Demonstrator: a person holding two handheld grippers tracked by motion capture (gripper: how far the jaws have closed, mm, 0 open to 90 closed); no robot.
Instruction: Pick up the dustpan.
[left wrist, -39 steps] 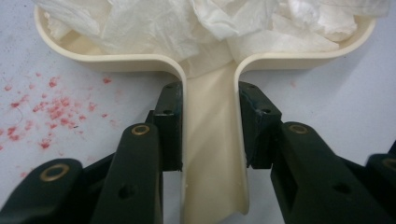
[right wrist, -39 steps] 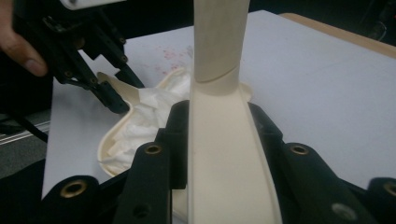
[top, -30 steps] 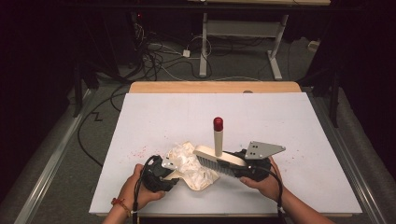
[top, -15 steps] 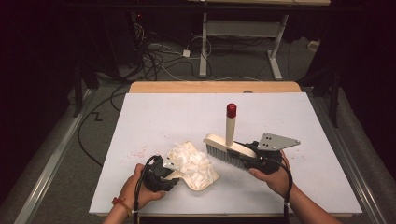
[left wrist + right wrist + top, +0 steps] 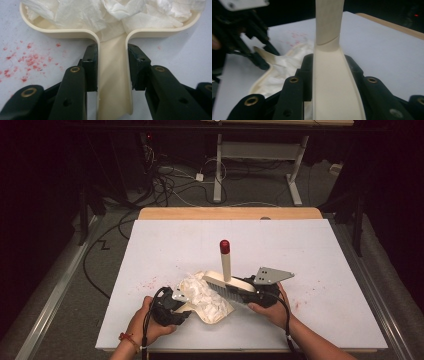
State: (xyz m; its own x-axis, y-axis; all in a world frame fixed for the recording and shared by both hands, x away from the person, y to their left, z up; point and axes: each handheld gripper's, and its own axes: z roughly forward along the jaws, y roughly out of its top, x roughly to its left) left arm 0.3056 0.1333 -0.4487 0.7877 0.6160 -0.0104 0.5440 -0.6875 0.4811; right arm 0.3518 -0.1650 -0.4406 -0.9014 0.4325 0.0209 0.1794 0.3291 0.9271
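Sweeping judged nearly finished: crumpled white tissue paper already heaped in the cream plastic dustpan, resting on the white table. Left tool clamped on the dustpan's handle. Right tool clamped on the cream hand brush with red-tipped handle, bristles just above the pan's far edge. Left to clear: red crumbs beside the pan.

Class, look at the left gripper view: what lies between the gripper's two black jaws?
The cream dustpan handle runs between the jaws, which press on its sides. Crumpled white tissue fills the pan beyond.
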